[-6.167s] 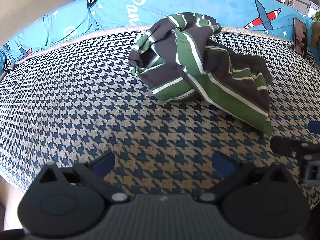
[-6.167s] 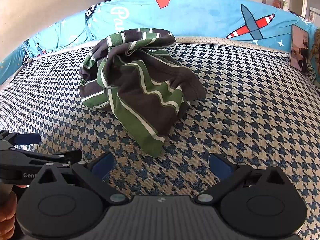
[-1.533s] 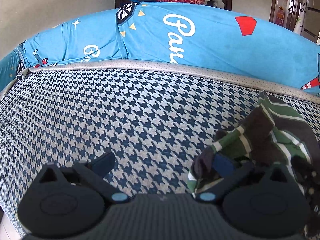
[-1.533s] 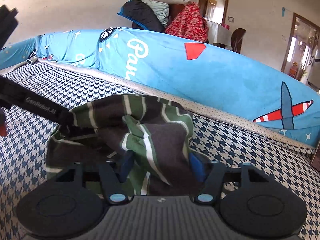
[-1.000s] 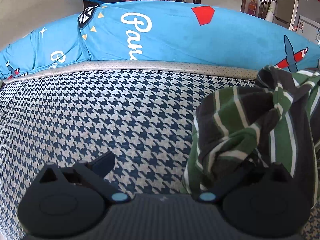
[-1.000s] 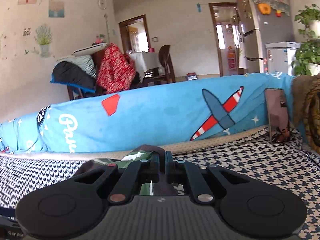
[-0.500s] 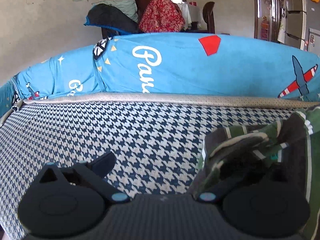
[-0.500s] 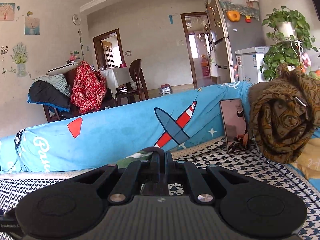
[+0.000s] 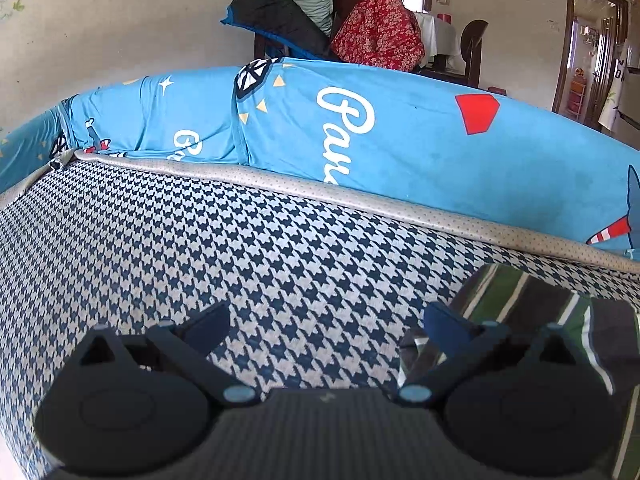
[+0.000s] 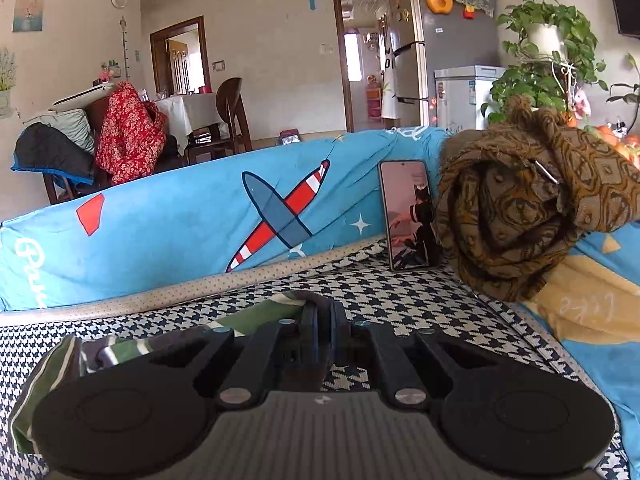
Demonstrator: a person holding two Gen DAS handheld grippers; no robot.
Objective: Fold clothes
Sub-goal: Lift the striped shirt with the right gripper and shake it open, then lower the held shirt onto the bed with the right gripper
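Lowered since earlier, striped garment (image 9: 532, 304) is apparently lying on mattress (image 9: 240, 240); right gripper (image 10: 320, 334) is pinching it, left gripper (image 9: 326, 322) gaping

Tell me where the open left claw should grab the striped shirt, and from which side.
Grab the near-left edge of the striped shirt, coming in from the left, low over the houndstooth cover. That edge lies just beside the left claw, loose and exposed. The right claw already pinches the far side, so this should spread it.

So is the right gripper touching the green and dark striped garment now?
Touching. In the right wrist view the right gripper has its jaws shut together with a fold of the green and dark striped garment pinched between them, above the houndstooth mattress.
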